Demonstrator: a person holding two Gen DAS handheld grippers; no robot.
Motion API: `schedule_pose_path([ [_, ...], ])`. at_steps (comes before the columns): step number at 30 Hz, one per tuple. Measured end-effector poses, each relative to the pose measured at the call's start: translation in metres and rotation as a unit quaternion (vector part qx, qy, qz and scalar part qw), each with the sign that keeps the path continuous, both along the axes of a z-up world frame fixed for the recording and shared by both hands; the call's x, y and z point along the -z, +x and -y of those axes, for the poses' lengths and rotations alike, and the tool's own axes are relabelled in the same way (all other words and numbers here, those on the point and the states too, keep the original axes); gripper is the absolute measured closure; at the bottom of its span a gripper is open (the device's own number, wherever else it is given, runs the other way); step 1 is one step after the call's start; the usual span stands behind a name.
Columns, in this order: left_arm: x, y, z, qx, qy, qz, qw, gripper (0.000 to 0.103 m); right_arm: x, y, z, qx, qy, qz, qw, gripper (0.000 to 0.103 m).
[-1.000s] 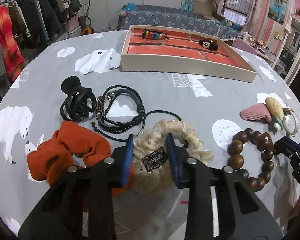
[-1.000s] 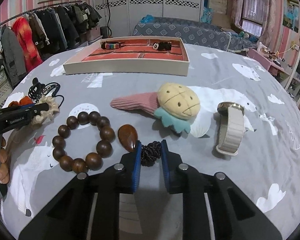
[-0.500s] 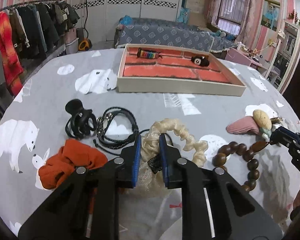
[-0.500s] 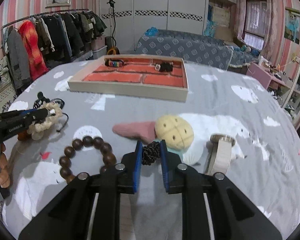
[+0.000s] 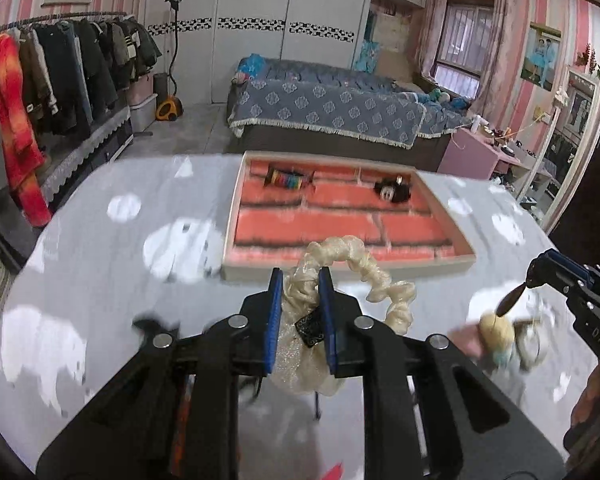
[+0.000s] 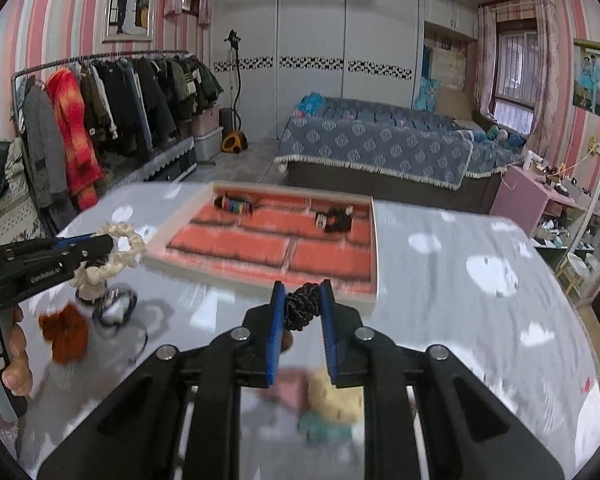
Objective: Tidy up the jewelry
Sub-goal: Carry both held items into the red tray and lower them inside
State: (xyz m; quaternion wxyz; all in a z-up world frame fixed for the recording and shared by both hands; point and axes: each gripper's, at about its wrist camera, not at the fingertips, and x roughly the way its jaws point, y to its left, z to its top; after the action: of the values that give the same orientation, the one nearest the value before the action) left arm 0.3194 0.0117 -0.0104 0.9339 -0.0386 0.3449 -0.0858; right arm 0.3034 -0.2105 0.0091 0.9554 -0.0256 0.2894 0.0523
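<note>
Tabletop clutter [image 6: 108, 312] — motion-blurred, plush toy [image 6: 332, 400] half-hidden

Home bedroom: bed [image 6: 380, 148], clothes rack [image 6: 100, 120].

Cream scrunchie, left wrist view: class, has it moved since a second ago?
Yes. The cream scrunchie, clamped in the left tongs, has left the tablecloth and risen toward the tray, now overlapping its near edge.

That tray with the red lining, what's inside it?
The tray holds a rainbow-striped bracelet and a dark piece, both in the far row. The cream scrunchie hides part of the near row.
</note>
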Motion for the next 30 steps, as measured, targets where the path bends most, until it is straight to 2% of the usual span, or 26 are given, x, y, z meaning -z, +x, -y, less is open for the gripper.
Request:
schedule_pose_path([
  [7,-0.03,0.061,0.023,-0.006,0.002,0.032,0.9995,0.085,-0.02,0.064,0.001,0.006,0.019,0.013,1.0,0.085],
  [13,-0.034,0.115,0.028,-0.026,-0.01,0.037,0.9989,0.085,-0.017,0.125,0.003,0.021,0.034,0.014,0.999,0.085],
  [18,-0.027,0.162,0.032,-0.062,0.01,0.032,0.9975,0.085,-0.004,0.168,0.004,0.038,0.03,0.009,0.999,0.085],
  [22,-0.021,0.183,0.038,-0.078,0.034,0.041,0.9955,0.085,0.011,0.196,0.005,0.051,0.03,-0.003,0.998,0.085],
  [24,-0.008,0.19,0.036,-0.069,0.015,0.029,0.9971,0.084,0.019,0.203,0.003,0.052,0.025,-0.003,0.998,0.085],
  [27,0.009,0.201,0.04,-0.065,0.042,0.012,0.9969,0.084,0.033,0.217,-0.002,0.056,0.009,-0.014,0.998,0.085],
  [30,0.02,0.207,0.037,-0.064,0.043,-0.002,0.997,0.084,0.046,0.224,-0.003,0.058,0.001,-0.023,0.998,0.085],
])
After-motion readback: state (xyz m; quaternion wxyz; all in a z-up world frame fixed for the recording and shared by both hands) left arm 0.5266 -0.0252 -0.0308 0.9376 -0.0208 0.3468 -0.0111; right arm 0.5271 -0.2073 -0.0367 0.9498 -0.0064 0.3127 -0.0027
